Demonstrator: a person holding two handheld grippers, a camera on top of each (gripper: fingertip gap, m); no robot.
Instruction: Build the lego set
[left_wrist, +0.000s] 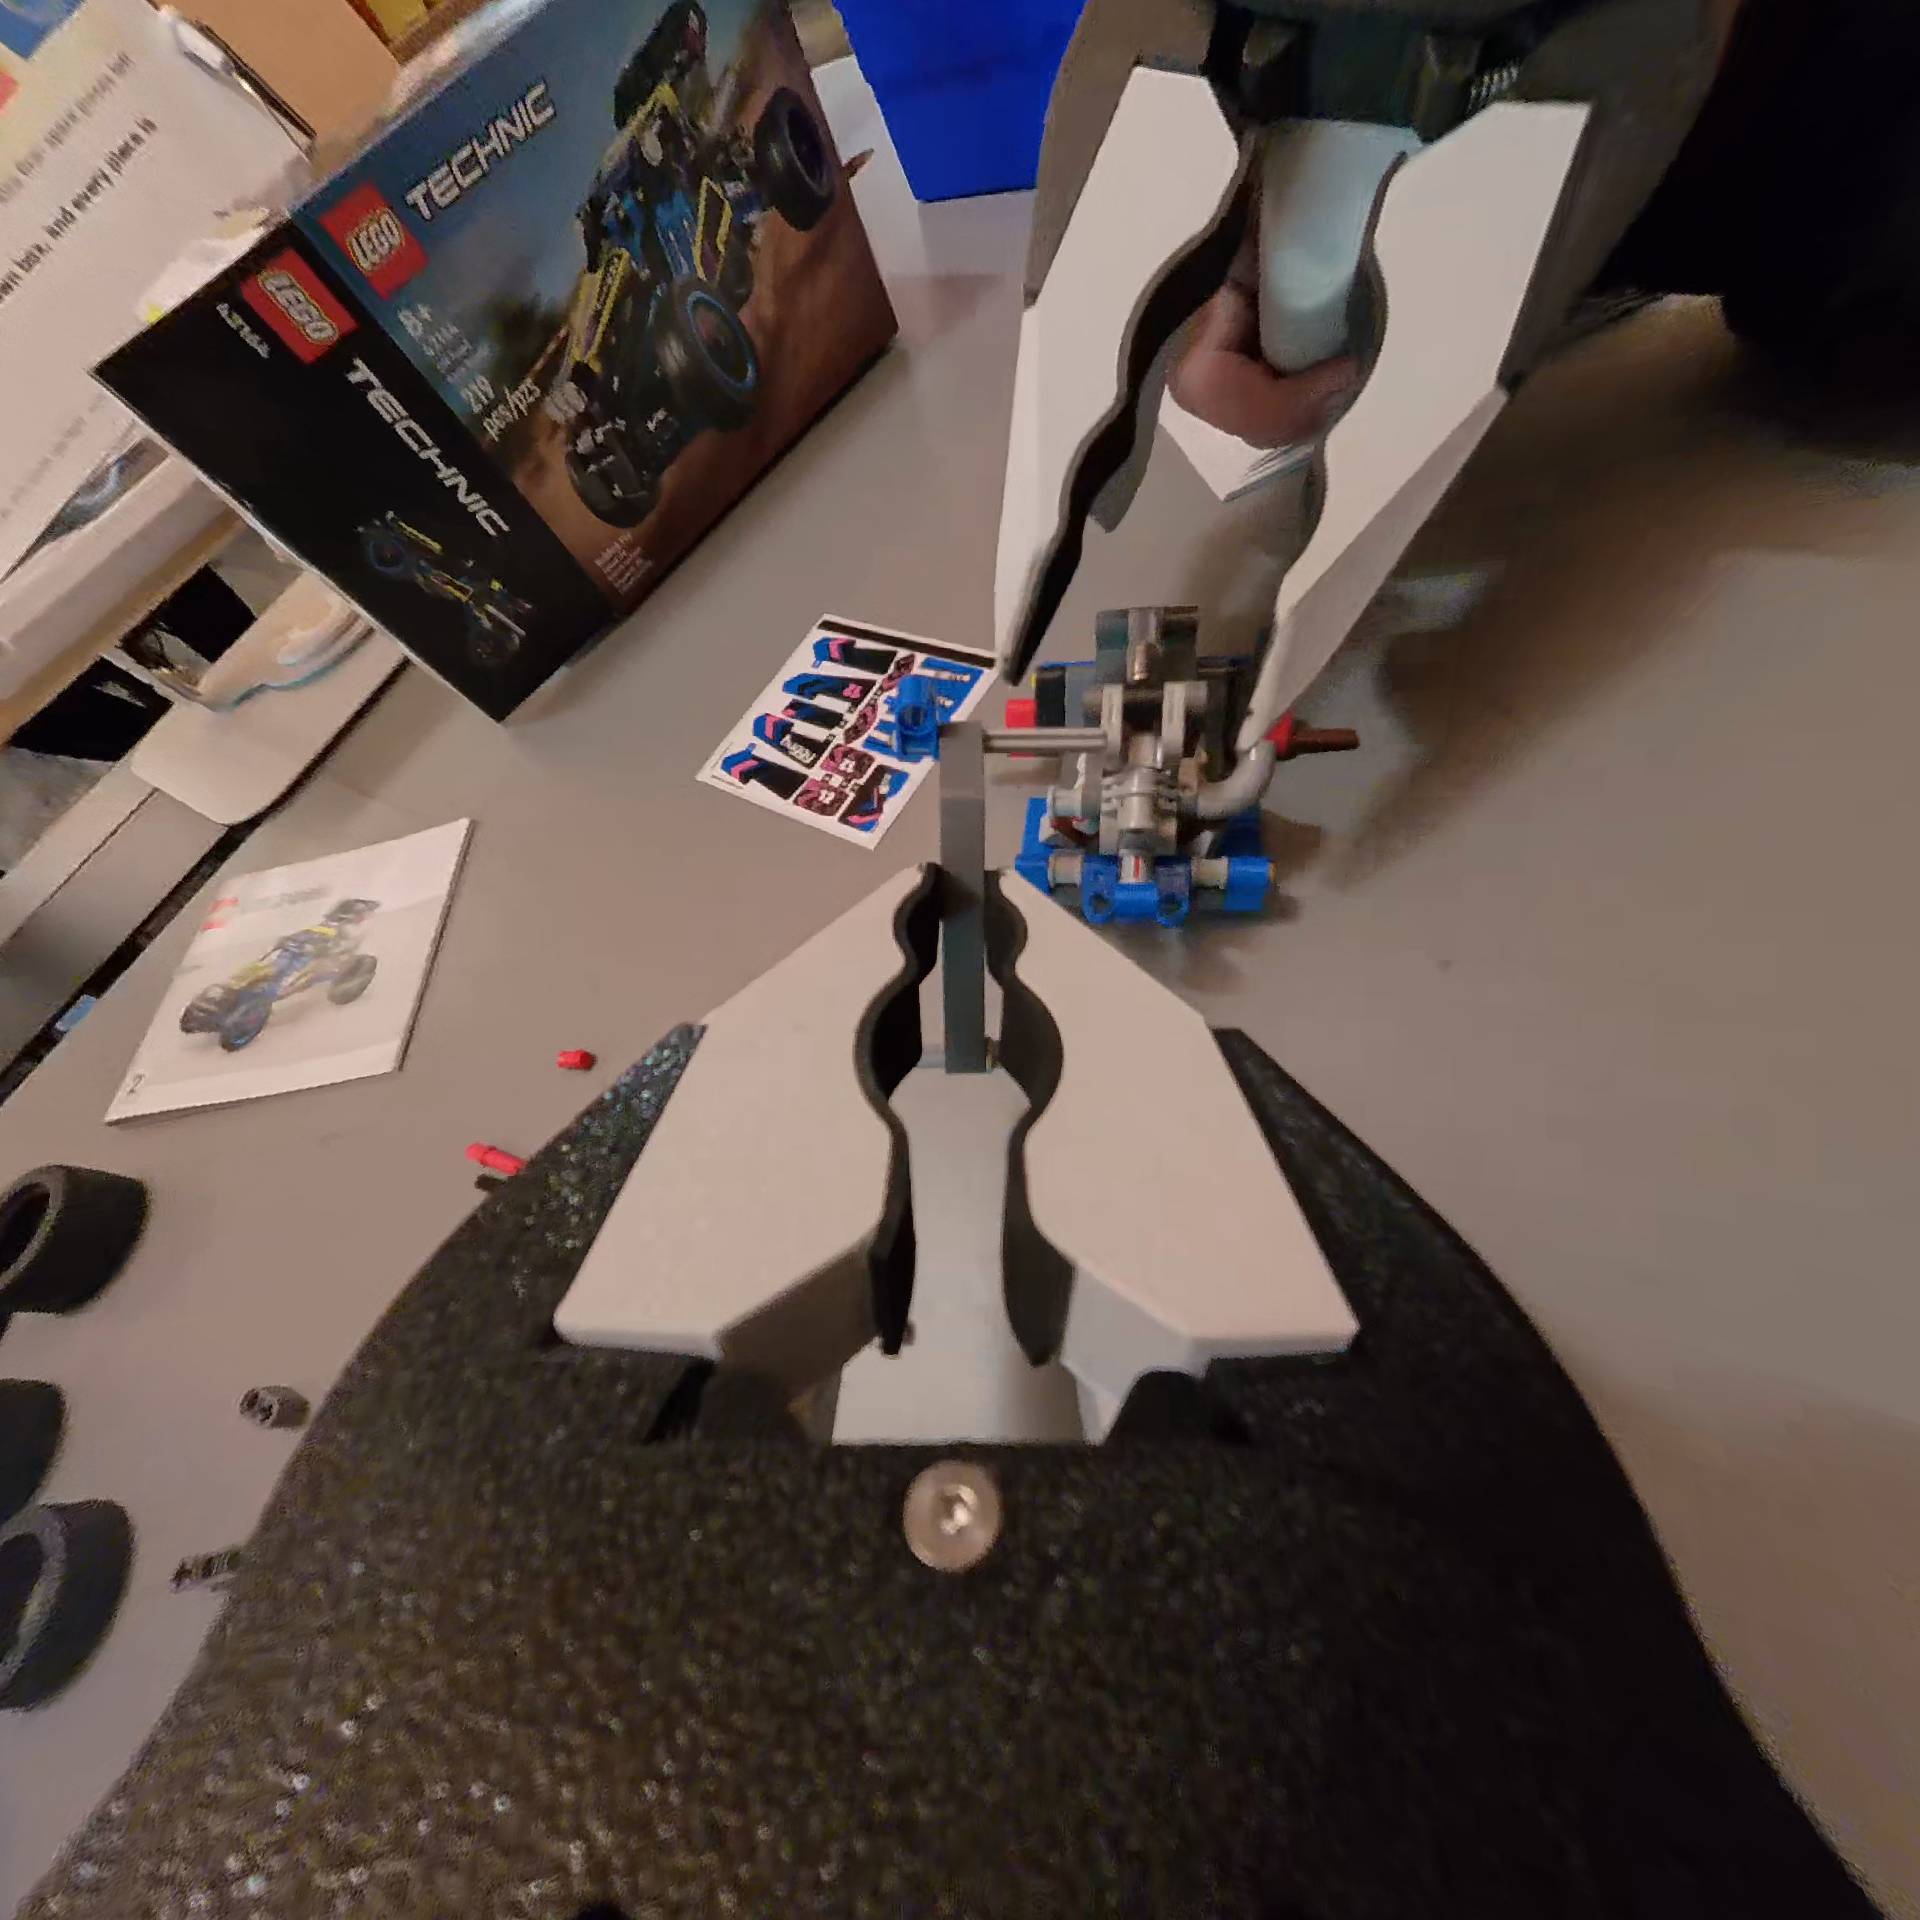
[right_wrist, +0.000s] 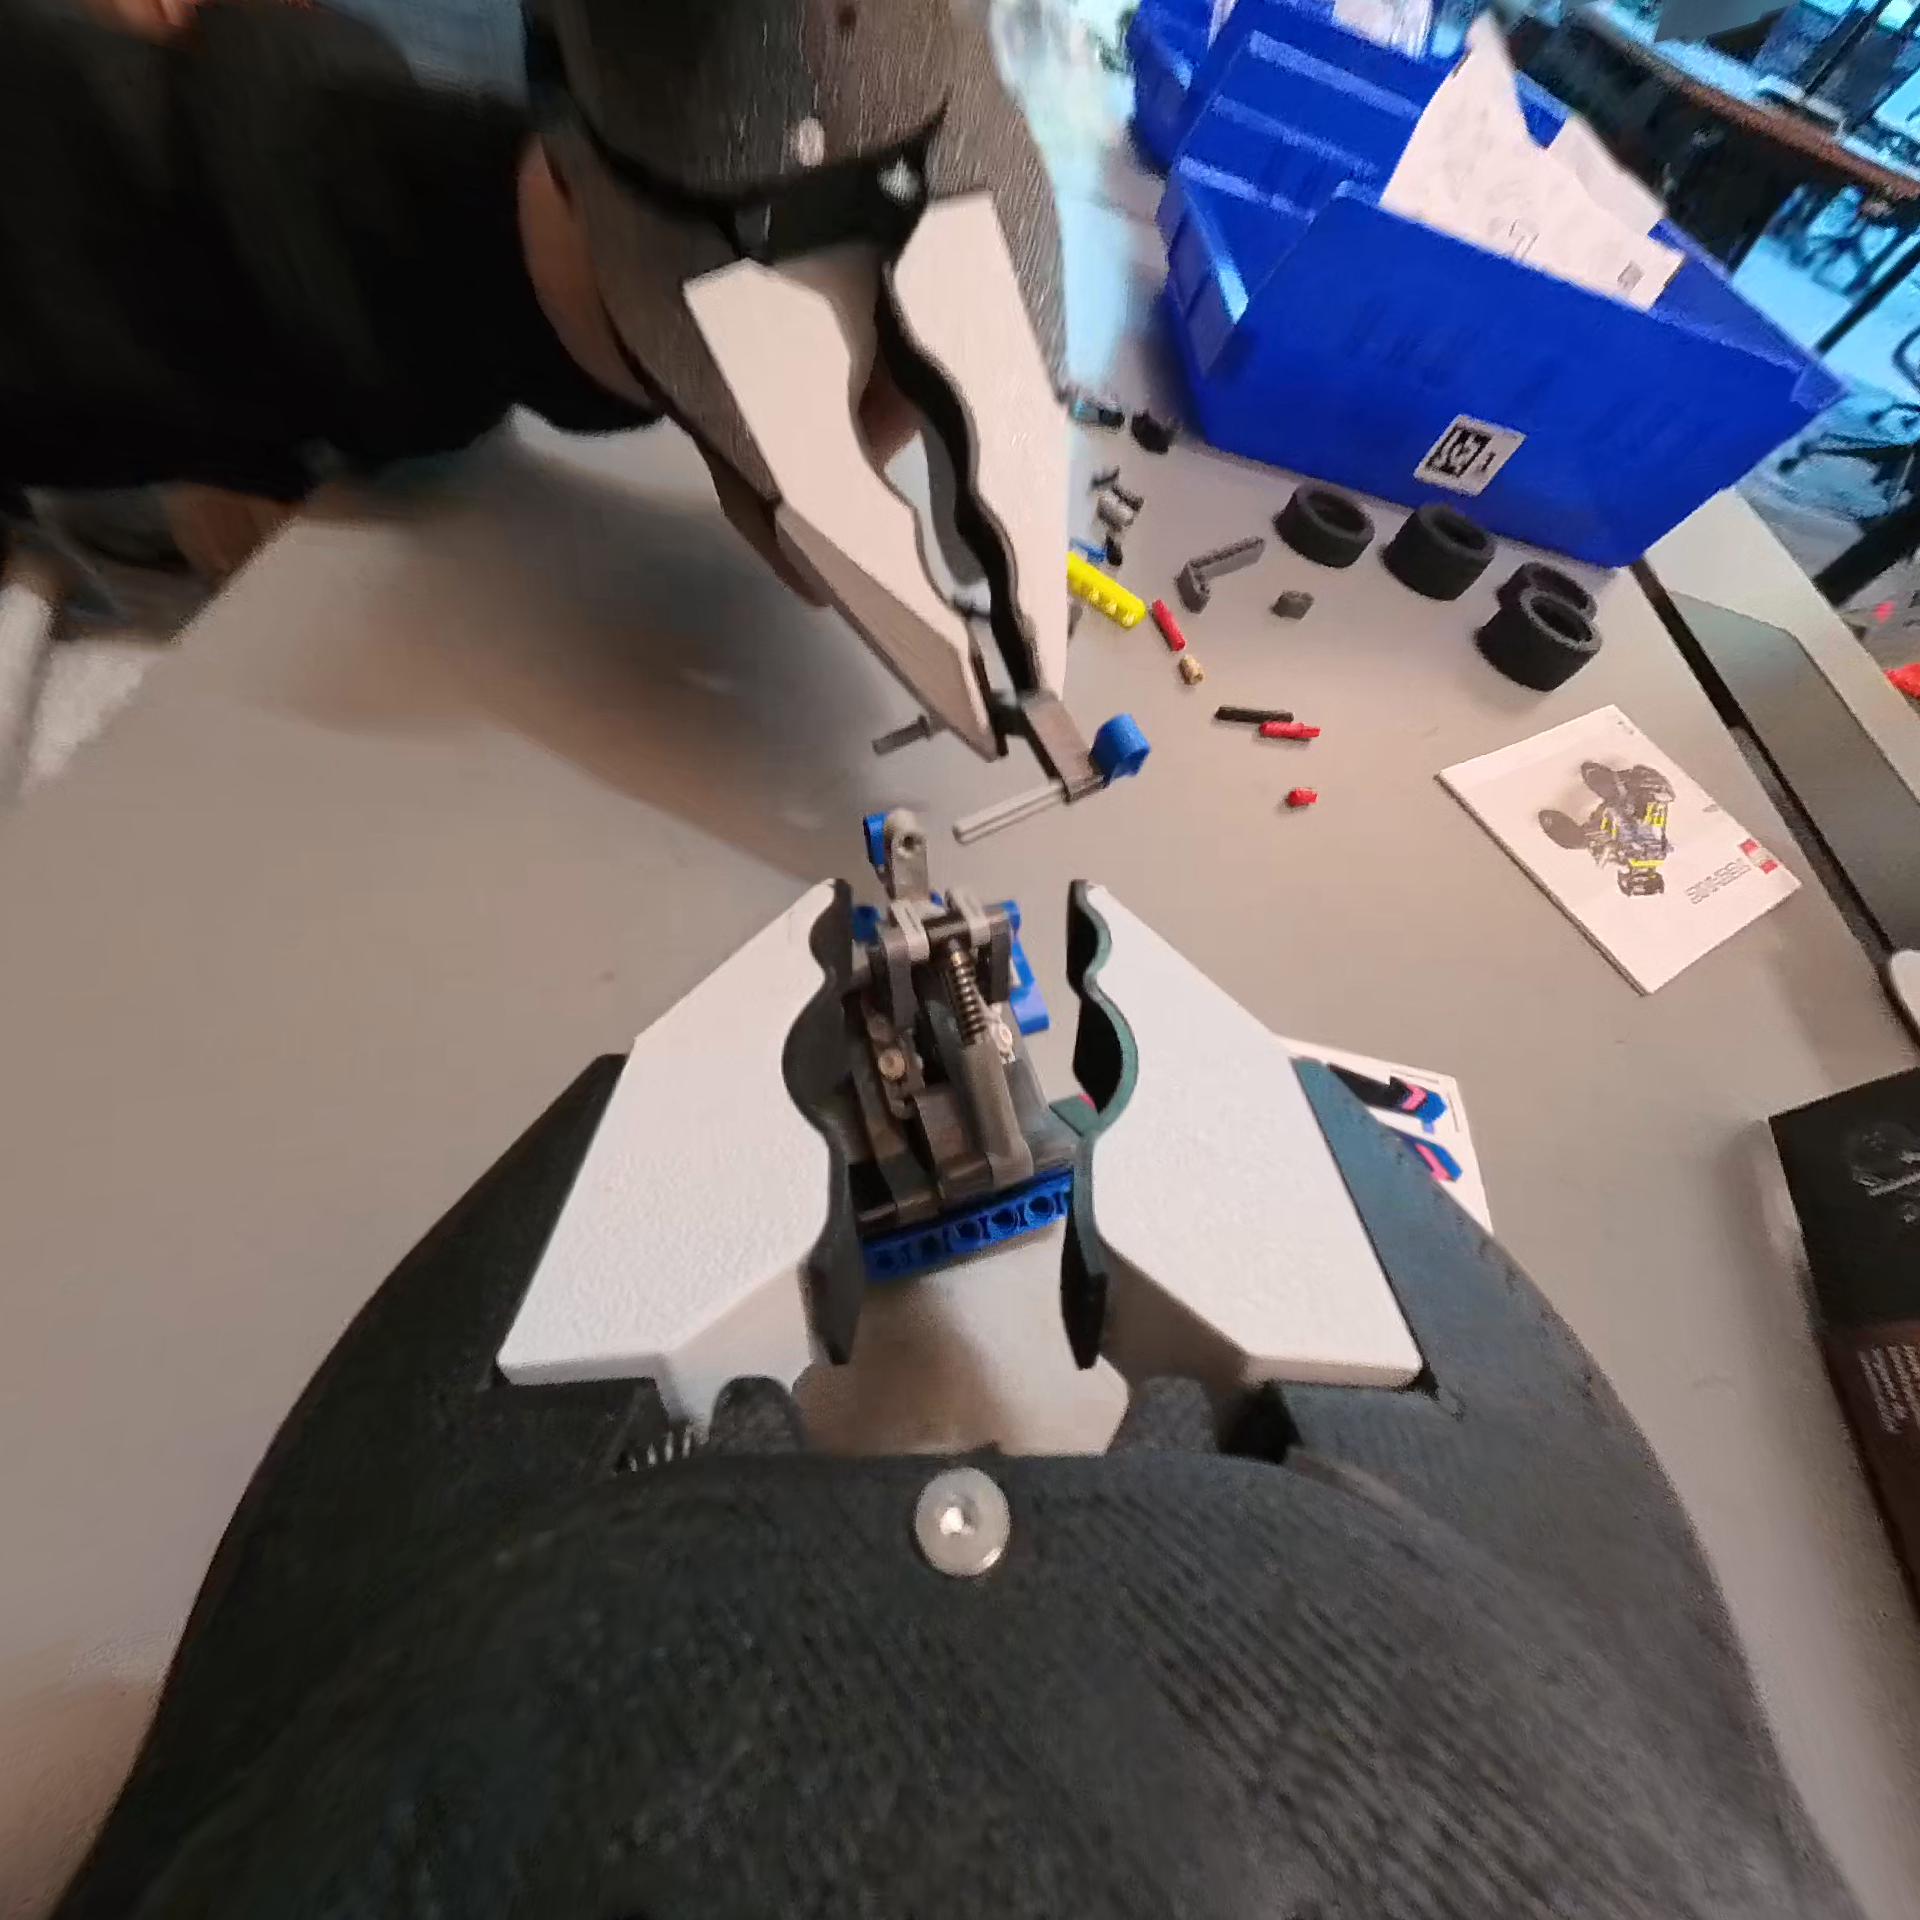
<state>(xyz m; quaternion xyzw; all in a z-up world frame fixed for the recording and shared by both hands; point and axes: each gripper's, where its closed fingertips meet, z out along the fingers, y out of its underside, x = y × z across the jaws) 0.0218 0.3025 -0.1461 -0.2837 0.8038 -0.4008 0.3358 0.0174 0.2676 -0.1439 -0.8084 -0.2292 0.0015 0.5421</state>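
Note:
My left gripper (left_wrist: 961, 883) is shut on a dark grey beam (left_wrist: 964, 821) that sticks out past its tips. The beam carries a light grey axle (left_wrist: 1039, 740) and a blue connector (left_wrist: 914, 722) at its far end. The axle points at the blue and grey lego assembly (left_wrist: 1143, 800) on the table, just short of it. My right gripper (right_wrist: 956, 894) straddles that assembly (right_wrist: 935, 1060), fingers against both of its sides. The right wrist view shows the left gripper (right_wrist: 1013, 727) coming in from above with the beam (right_wrist: 1065, 753) and axle (right_wrist: 1003, 816).
The lego box (left_wrist: 582, 312), a sticker sheet (left_wrist: 831, 727) and an instruction booklet (left_wrist: 301, 966) lie to the left. Several black tyres (right_wrist: 1434, 551), a yellow beam (right_wrist: 1103, 597), red pins (right_wrist: 1288, 730) and small dark parts lie before blue bins (right_wrist: 1455, 343). The left gripper's tips are roughly 4 cm from the right gripper's.

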